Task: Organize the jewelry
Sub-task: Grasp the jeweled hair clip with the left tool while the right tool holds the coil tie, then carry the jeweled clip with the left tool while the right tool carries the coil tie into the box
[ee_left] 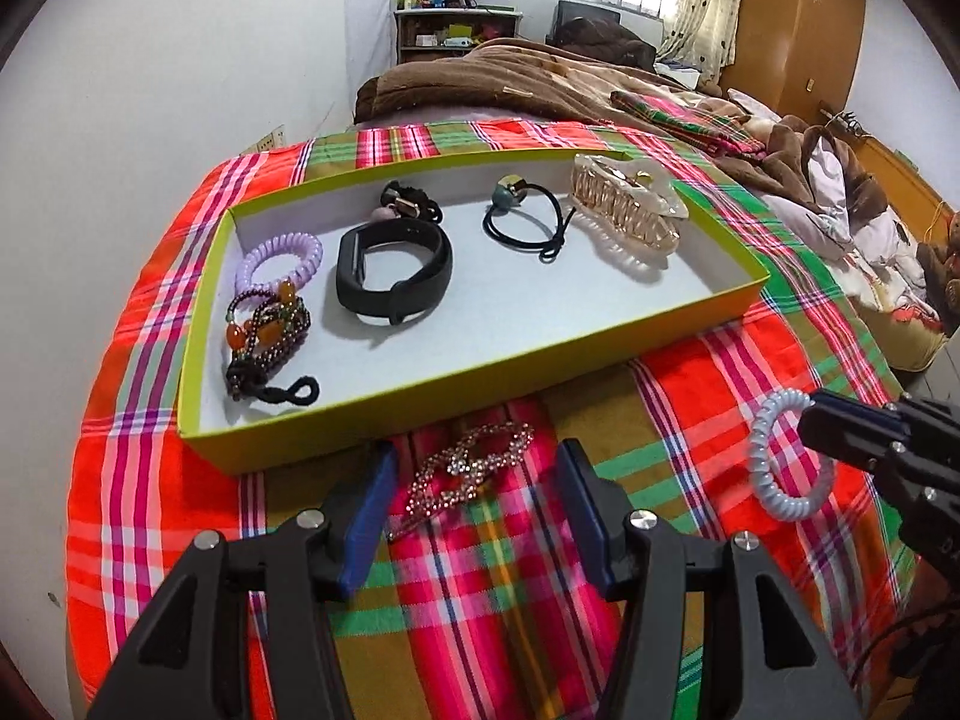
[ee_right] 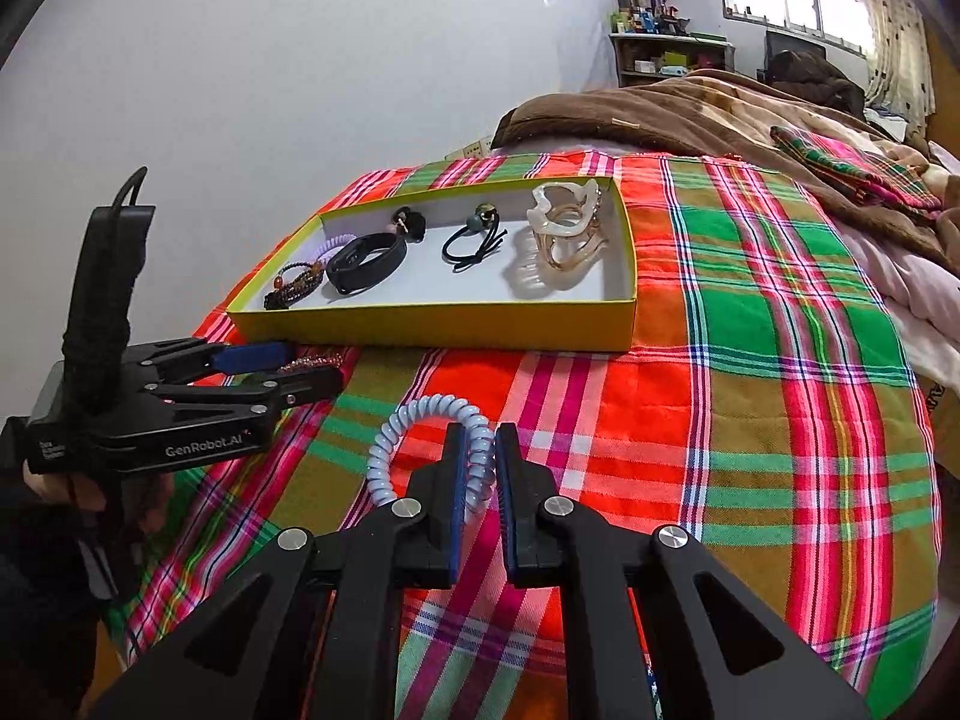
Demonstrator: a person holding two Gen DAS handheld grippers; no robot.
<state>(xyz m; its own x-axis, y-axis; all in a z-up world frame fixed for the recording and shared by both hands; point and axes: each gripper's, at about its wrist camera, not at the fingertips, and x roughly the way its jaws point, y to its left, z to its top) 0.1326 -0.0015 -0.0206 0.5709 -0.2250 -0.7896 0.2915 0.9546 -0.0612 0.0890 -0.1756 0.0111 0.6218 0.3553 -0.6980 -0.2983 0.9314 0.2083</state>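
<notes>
A yellow-green box (ee_left: 456, 387) (ee_right: 432, 324) with a white floor lies on the plaid cloth. In it are a beaded bracelet (ee_left: 267, 330), a purple coil tie (ee_left: 282, 255), a black band (ee_left: 393, 273), a black hair tie (ee_left: 528, 222) and a clear claw clip (ee_left: 627, 204). My left gripper (ee_left: 474, 468) (ee_right: 300, 369) is open, its fingers on either side of a rhinestone hair clip (ee_left: 468, 474) on the cloth. My right gripper (ee_right: 479, 456) (ee_left: 840, 438) is shut on a pale blue coil hair tie (ee_right: 414, 444) (ee_left: 774, 468).
The plaid cloth (ee_right: 750, 360) covers the bed, with a white wall to the left. Brown blankets (ee_left: 510, 78) and a folded plaid cloth (ee_left: 684, 117) lie beyond the box. Pillows and clothes (ee_left: 840, 210) are piled at the right.
</notes>
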